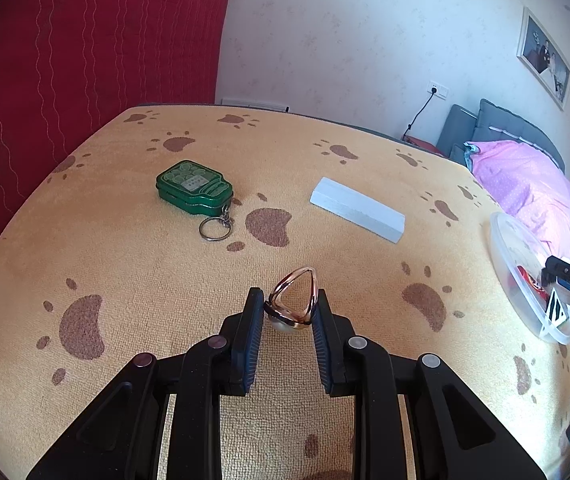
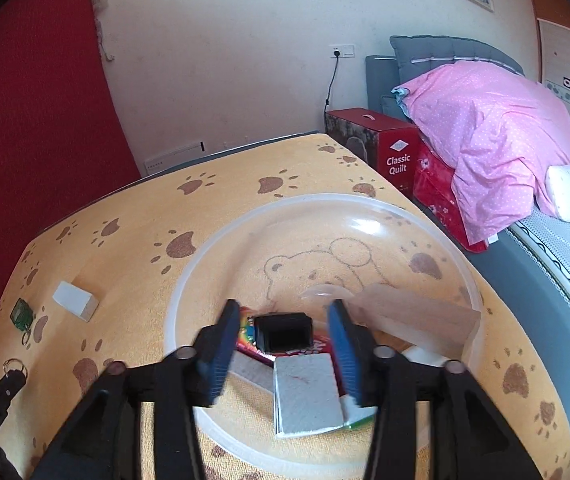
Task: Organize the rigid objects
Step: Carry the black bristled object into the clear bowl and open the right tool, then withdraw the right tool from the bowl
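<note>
A green tin with a key ring [image 1: 195, 188] is lying toward the table's [image 1: 125, 264] far left edge, a white block [image 1: 359, 210] well apart to its right. The left gripper [image 1: 288, 312] is pinching a rose-gold ring [image 1: 295, 300] between closed fingers near the front edge. The right gripper [image 2: 285, 344] is standing parted, gripping nothing, above a small black box [image 2: 283, 332] inside the clear round container [image 2: 425, 232] at the right edge.
</note>
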The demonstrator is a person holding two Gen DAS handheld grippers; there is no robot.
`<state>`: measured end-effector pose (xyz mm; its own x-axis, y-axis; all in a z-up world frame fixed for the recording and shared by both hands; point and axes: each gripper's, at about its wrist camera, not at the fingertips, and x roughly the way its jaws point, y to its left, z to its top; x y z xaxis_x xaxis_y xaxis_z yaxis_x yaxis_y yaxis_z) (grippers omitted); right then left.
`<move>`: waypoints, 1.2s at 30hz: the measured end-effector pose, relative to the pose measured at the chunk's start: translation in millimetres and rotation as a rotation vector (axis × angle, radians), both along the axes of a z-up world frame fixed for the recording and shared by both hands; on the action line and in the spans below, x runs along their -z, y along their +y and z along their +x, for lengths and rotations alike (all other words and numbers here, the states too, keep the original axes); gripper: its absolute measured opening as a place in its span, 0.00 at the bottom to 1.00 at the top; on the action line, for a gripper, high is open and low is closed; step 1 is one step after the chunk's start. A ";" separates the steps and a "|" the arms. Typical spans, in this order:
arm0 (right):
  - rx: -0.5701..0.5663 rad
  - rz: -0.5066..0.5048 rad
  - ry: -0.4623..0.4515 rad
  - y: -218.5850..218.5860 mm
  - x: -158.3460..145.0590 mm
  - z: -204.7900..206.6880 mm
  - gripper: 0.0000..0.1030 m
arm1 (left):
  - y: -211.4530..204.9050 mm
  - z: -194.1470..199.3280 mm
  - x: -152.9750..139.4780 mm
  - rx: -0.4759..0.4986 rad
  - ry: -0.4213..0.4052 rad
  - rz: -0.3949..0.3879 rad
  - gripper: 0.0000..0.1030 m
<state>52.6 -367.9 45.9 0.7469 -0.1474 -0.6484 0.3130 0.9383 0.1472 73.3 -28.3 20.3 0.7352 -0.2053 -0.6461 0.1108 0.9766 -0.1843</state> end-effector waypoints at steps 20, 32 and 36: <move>0.120 -0.070 -0.068 -5.2 -7.4 -49.5 0.79 | -2.5 -2.2 2.0 0.016 0.011 -0.012 0.24; 0.036 -0.089 -0.012 -0.3 9.3 -51.4 0.81 | -4.6 -3.5 -0.5 0.028 0.015 -0.012 0.24; 0.043 -0.100 0.003 -1.6 13.8 -50.0 0.81 | -4.1 -1.8 0.0 0.028 0.018 -0.013 0.24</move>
<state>2.6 -369.5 32.1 0.7362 -0.2437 -0.6314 0.3537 0.9339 0.0520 71.5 -32.4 20.3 0.7170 -0.2345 -0.6565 0.1346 0.9706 -0.1997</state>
